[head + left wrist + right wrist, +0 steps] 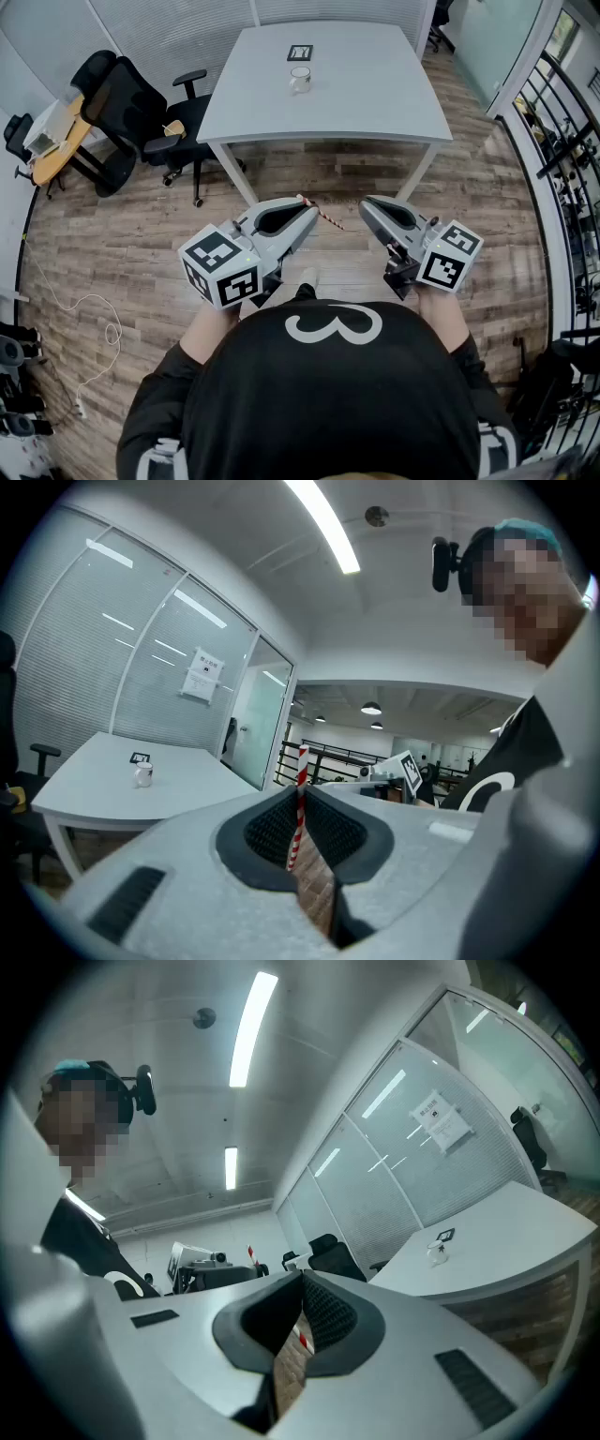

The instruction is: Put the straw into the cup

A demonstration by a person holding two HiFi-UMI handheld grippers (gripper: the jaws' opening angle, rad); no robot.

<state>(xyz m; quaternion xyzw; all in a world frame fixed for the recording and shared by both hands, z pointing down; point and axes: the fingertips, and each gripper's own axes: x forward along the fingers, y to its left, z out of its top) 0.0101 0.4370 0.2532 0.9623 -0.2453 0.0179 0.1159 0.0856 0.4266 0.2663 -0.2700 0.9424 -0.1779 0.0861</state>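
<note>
In the left gripper view a red-and-white striped straw (298,803) stands upright between the dark pads, and my left gripper (300,794) is shut on it. The head view has that gripper (309,208) low over the wooden floor, the straw (323,216) slanting out of its tip toward the right gripper (367,204). The right gripper (302,1283) has its jaws together with nothing held; a bit of the straw (303,1340) shows beyond them. The small clear cup (300,80) stands far off on the white table (375,94), also seen as the cup (142,774) and the cup (437,1253).
A square marker card (300,52) lies behind the cup. Black office chairs (122,103) stand left of the table. A black railing (562,141) runs along the right. A white cable (89,328) lies on the floor at left. Glass walls back the table.
</note>
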